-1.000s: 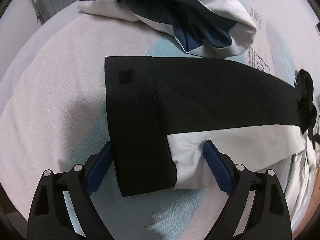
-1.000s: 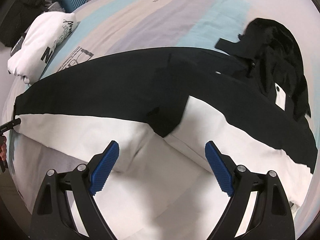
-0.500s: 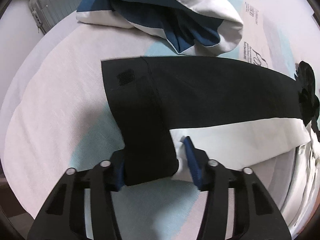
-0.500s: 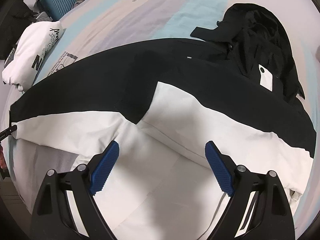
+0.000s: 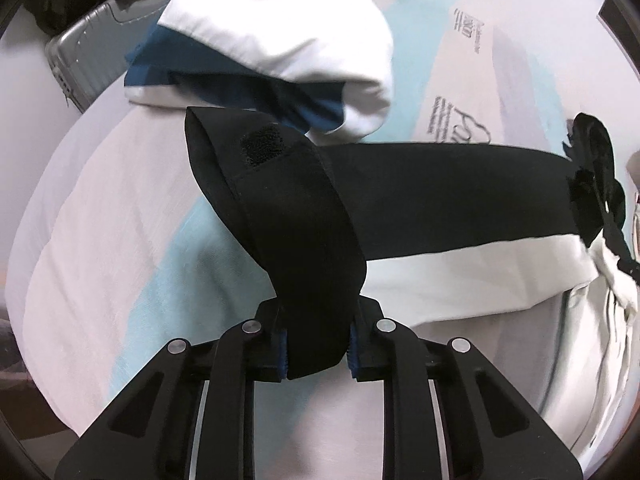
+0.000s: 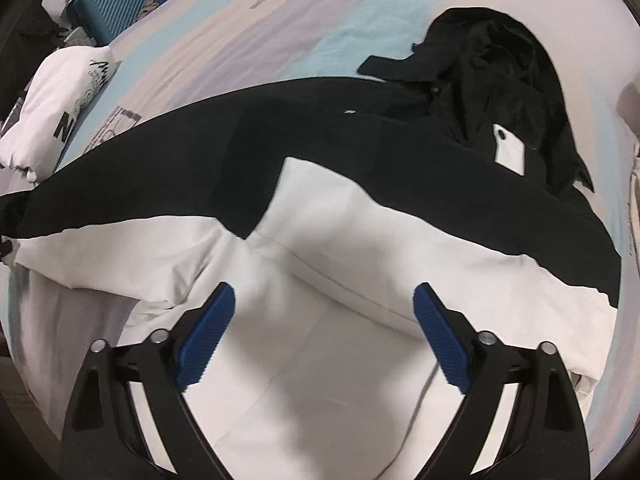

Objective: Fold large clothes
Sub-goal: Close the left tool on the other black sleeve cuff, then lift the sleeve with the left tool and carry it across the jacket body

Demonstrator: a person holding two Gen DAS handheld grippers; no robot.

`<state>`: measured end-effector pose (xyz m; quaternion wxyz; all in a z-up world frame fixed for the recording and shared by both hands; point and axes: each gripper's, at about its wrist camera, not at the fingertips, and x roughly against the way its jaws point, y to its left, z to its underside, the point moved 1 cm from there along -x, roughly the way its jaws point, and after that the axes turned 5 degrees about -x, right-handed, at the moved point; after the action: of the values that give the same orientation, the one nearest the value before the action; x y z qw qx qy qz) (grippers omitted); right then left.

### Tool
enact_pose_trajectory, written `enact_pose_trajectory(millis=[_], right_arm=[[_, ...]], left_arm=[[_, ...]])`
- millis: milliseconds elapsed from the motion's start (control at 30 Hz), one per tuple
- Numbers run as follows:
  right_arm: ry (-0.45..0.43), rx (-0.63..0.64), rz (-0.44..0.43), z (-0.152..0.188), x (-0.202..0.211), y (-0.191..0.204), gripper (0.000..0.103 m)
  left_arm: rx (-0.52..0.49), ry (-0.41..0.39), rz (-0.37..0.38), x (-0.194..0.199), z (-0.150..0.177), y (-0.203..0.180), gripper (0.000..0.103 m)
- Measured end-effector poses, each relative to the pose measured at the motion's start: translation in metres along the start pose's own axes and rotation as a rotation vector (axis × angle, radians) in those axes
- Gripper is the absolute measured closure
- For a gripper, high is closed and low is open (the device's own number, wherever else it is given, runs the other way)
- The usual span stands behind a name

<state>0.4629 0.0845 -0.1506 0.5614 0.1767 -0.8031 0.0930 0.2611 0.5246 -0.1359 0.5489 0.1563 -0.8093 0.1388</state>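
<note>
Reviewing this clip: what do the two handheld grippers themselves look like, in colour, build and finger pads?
Both look the same. The left gripper and right gripper have matte black plastic frames with angular cut-out slots and round silver pivot pins. Each finger carries a blue pad with a fine ribbed texture, plain in the right wrist view. No cables, labels or sleeves show.
</note>
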Motion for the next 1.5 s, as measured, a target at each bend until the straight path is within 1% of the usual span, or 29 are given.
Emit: enact_pose_trajectory(millis=[133,367,833,1000,1200,1333,1500], right_arm=[[-0.037,-0.026,0.007,0.003,0.007,-0.011,0.012],[-0.068,-0.076,0.014,0.009,0.018,-0.033,0.010],[-0.094,-0.145,0.038,0.037,0.046,-0.095,0.010],[-0.108,-0.154,0.046,0.046,0.057,-0.117,0.010],[-0.125,-0.178,0.052,0.060,0.071,-0.152,0.010],[-0.131,-0.192,0.058,0.071,0.079,-0.174,0.010],[-0.141,-0.213,0.067,0.083,0.087,-0.202,0.010]], left_arm=[[-0.017,-0.012,0.003,0.012,-0.007,-0.016,0.084],[-0.074,-0.050,0.021,0.037,-0.022,-0.056,0.084],[-0.185,-0.101,0.069,0.055,-0.055,-0.143,0.084],[-0.227,-0.129,0.090,0.064,-0.064,-0.186,0.084],[-0.273,-0.153,0.117,0.071,-0.070,-0.234,0.084],[-0.311,-0.161,0.141,0.073,-0.070,-0.275,0.084],[-0.337,-0.159,0.159,0.070,-0.068,-0.316,0.084]])
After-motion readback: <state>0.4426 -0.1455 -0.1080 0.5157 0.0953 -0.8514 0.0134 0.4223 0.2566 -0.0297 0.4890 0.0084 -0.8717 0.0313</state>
